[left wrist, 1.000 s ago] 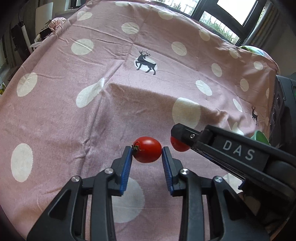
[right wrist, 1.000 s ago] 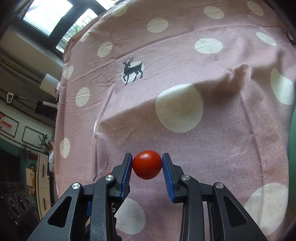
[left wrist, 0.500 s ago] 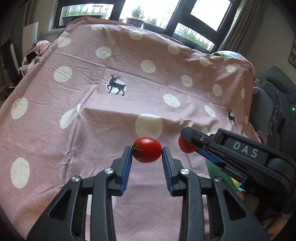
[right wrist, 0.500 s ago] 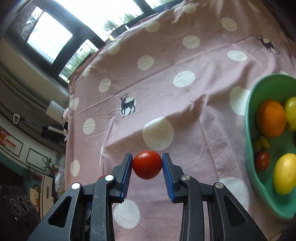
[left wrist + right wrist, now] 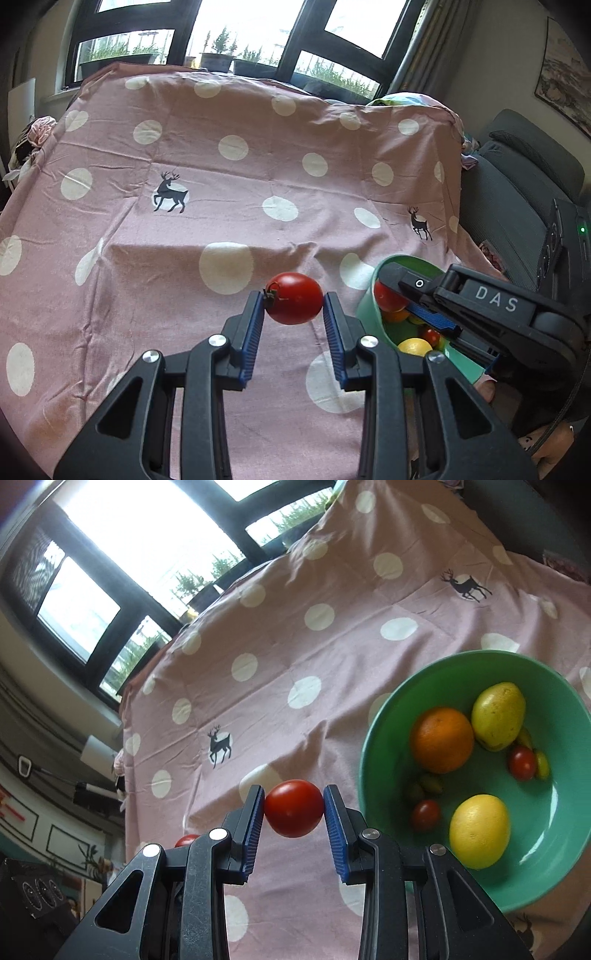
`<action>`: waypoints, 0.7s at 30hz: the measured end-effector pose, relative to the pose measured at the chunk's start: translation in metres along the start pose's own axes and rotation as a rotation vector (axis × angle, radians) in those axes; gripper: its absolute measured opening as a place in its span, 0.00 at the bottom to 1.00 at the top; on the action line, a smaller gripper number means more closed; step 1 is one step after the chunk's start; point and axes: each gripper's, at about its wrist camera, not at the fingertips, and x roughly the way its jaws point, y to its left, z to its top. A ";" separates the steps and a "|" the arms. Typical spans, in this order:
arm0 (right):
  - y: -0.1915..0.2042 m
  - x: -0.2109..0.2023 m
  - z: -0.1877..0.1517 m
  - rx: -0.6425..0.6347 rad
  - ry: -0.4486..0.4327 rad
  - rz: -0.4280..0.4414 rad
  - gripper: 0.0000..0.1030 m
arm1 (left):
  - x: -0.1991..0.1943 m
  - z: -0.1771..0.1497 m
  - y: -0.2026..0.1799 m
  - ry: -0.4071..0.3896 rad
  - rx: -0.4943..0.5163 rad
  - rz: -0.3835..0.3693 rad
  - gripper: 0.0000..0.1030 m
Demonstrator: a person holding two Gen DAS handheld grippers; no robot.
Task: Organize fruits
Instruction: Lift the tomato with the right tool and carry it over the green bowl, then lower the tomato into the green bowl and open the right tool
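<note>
We are carrying two small round red tomatoes, one (image 5: 293, 298) pinched in the left tool (image 5: 293, 314), the other (image 5: 293, 808) in the right tool (image 5: 294, 812), both above the bench's pink polka-dot cloth (image 5: 184, 229). The round green bowl (image 5: 373, 746) at the near right already holds an orange (image 5: 442, 739), lemons and cherry tomatoes; dropping ours in remains. Dark-framed windows (image 5: 258, 33) are lining the far wall.

The tablecloth (image 5: 258, 177) looks like matt woven cotton, creased and a bit rumpled. Glossy, smooth skin is seen on both held tomatoes (image 5: 293, 298) (image 5: 293, 808). The left gripper (image 5: 293, 321) is matt black plastic with ribbed blue pads (image 5: 252, 332) and shiny metal screws. The green bowl (image 5: 384, 716) is smooth, semi-glossy, probably plastic. The lemon (image 5: 479, 830) looks dimpled.
</note>
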 end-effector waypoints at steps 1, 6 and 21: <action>-0.004 -0.003 0.001 0.011 -0.007 -0.004 0.34 | 0.002 0.001 -0.005 0.001 0.012 -0.010 0.32; -0.025 -0.022 0.007 0.059 -0.056 -0.049 0.34 | 0.014 0.008 -0.033 0.014 0.075 -0.085 0.32; -0.084 -0.049 0.017 0.190 -0.133 -0.274 0.34 | 0.071 0.003 -0.087 0.154 0.202 -0.296 0.32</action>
